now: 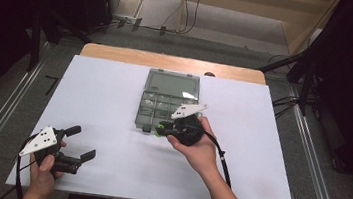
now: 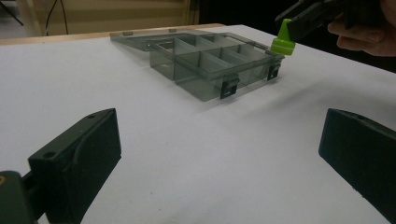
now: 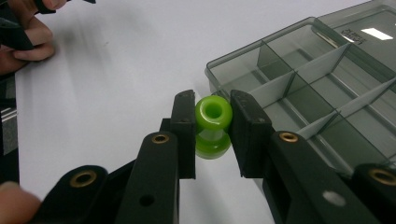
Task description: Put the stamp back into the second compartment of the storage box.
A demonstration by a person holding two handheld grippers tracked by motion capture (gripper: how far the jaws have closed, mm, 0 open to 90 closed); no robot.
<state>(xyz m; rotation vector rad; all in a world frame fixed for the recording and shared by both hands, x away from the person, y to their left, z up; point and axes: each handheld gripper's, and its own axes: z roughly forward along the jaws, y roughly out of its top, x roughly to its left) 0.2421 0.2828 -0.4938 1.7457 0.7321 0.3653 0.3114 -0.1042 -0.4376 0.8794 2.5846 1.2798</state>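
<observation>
A white worktop point(image 1: 113, 102) carries a smoky-grey transparent plastic organiser box point(image 1: 166, 107) with its lid folded open toward the far edge; the box sits near the middle, a little toward the far side. Its tray is split by thin dividers into several compartments, and two small dark latches point(image 2: 229, 88) hang on its near wall.

The right tool point(image 3: 213, 122) has its two black jaws closed on a small bright-green spool-shaped plastic piece point(image 3: 213, 125), a short tube with a flared ring at each end and a hole through the middle. The jaws press on its narrow waist from either side. In the high view this tool point(image 1: 162, 128) is at the near edge of the box, with the green piece just at the box's near wall, raised off the worktop.

The left tool point(image 1: 81, 143) is near the near left corner of the worktop, well apart from the box. Its jaws stand wide apart with nothing between them, just above the white surface.
</observation>
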